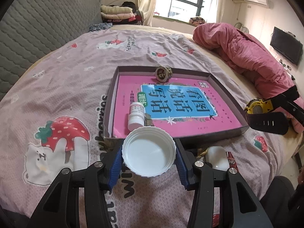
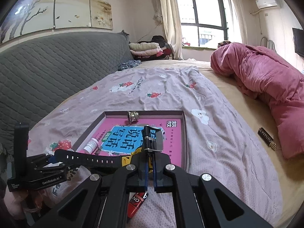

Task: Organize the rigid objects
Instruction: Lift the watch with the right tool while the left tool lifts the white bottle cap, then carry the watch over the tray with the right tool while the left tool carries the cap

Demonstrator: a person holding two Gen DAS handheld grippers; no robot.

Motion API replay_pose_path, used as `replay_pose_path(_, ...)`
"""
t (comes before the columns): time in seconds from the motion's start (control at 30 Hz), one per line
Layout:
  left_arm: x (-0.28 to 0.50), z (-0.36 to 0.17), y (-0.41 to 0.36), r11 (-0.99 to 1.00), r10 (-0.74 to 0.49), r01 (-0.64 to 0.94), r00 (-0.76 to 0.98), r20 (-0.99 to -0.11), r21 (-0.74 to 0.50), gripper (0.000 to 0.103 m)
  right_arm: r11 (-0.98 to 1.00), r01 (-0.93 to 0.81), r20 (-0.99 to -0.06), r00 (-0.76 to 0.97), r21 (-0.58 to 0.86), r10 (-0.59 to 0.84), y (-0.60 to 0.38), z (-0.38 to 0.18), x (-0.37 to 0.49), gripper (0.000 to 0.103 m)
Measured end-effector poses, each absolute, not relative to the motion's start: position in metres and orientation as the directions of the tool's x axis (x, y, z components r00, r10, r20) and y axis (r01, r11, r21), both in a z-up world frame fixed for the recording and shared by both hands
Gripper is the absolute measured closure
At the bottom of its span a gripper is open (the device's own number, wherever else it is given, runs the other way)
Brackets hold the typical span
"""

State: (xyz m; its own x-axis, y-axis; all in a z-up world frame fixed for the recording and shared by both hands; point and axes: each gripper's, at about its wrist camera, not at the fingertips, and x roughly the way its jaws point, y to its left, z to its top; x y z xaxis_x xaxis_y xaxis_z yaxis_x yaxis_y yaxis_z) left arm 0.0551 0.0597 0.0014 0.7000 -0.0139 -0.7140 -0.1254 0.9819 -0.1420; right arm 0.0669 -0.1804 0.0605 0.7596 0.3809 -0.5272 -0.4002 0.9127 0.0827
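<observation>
- Left claw (image 1: 149, 158): clamped on round white ribbed plastic lid (image 1: 148, 152), at near edge of shallow dark cardboard tray (image 1: 227, 84).
- Right claw (image 2: 150, 168): closed on black-strapped yellow wristwatch (image 2: 91, 157), above bed.

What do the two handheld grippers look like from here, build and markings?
Both match: the left gripper and the right gripper have black linkage arms with triangular cut-outs, round silver pivot bolts, and ribbed blue pads lining the jaws. Seen from the right wrist camera, the left unit's black body carries white "GenRobot.AI" lettering. No cables or sleeves are visible.
</observation>
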Motion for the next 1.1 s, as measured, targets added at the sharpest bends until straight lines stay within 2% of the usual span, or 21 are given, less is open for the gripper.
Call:
replay_pose_path(0.37, 0.065, 0.015, 0.053, 0.982, -0.024, -0.114, 0.712, -0.702, -0.149, 0.052, 0.919, -0.382, -0.511, 0.773, 0.099, 0.376, -0.184, 0.068, 0.074, 0.100)
replay_pose_path(0.53, 0.068, 0.021, 0.053, 0.977, -0.056, -0.103, 0.725, -0.687, -0.188, 0.052, 0.919, -0.381, -0.506, 0.776, 0.101, 0.377, -0.184, 0.069, 0.075, 0.100)
replay_pose_path(1.1, 0.091, 0.032, 0.049, 0.977, -0.033, -0.122, 0.722, -0.692, -0.174, 0.052, 0.923, -0.376, -0.493, 0.789, 0.085, 0.367, -0.186, 0.079, 0.086, 0.100)
